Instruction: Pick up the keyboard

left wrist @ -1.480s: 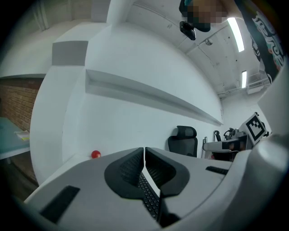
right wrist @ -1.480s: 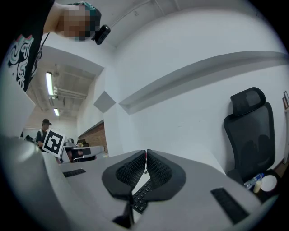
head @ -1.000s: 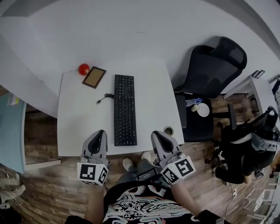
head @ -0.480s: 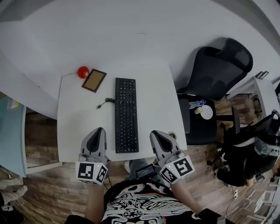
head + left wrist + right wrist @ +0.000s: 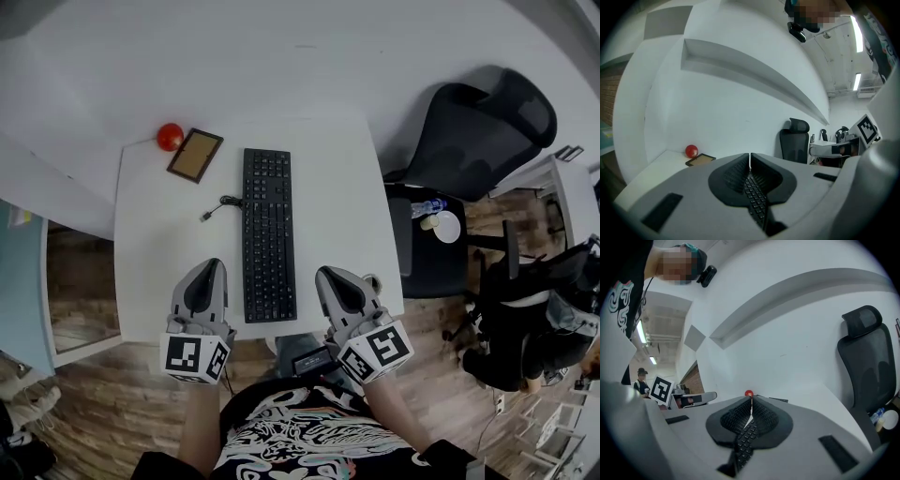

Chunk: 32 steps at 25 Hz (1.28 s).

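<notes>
A black keyboard point(image 5: 269, 232) lies lengthwise down the middle of the white table point(image 5: 159, 244), its cable curling off to the left. My left gripper point(image 5: 212, 268) hovers over the table's near edge just left of the keyboard's near end, jaws shut and empty. My right gripper point(image 5: 325, 276) sits just right of that same end, also shut with nothing held. In the left gripper view the keyboard point(image 5: 755, 199) shows through the notch below the shut jaws point(image 5: 750, 157). In the right gripper view the keyboard point(image 5: 744, 444) shows the same way under the shut jaws point(image 5: 751, 401).
A red ball point(image 5: 170, 136) and a small framed board point(image 5: 195, 155) rest at the table's far left corner. A black office chair point(image 5: 473, 127) stands to the right, with a low black side table point(image 5: 427, 258) holding a plate and bottle. A white wall runs behind.
Both grippers have moved forward over the table's near edge, ending beside the keyboard's near end. Their jaws stayed shut.
</notes>
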Tool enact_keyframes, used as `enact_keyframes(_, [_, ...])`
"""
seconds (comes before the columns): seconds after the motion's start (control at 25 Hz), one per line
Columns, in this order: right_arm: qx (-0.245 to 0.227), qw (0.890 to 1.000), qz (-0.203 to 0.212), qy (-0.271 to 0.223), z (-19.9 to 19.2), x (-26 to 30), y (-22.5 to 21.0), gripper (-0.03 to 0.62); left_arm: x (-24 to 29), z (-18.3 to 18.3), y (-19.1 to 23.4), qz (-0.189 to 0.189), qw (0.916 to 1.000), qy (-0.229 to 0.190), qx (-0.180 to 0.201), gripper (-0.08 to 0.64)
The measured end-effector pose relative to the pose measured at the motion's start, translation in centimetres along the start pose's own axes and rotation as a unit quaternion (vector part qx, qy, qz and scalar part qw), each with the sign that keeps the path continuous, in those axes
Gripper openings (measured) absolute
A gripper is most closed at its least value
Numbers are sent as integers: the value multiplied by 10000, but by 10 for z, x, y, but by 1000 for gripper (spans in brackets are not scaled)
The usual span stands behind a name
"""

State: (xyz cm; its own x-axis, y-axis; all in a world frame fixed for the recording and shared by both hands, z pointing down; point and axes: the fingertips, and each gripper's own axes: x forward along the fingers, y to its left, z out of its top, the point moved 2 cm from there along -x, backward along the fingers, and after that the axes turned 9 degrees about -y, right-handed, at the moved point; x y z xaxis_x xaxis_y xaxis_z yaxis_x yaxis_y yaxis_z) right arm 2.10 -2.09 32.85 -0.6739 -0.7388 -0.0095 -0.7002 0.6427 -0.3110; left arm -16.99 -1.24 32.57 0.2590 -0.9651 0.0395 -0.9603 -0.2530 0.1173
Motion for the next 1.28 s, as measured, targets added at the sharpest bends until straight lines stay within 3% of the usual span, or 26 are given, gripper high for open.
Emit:
enact_keyframes(0.4, [358, 9965, -537, 530, -39, 18, -34, 29, 22, -43, 12, -62, 9985, 548, -15, 25])
enact_keyframes(0.84, [676, 9893, -572, 1161, -82, 41, -55, 29, 34, -88, 29, -4, 9922, 1244, -55, 25])
enact_keyframes(1.12, [1127, 9773, -492, 1726, -123, 49, -60, 29, 39, -116, 34, -1, 9866, 1601, -306, 25])
enact_keyframes(1.28, [1183, 9743, -686, 1789, -133, 53, -71, 31, 42, -129, 37, 16, 9823, 1806, -497, 25])
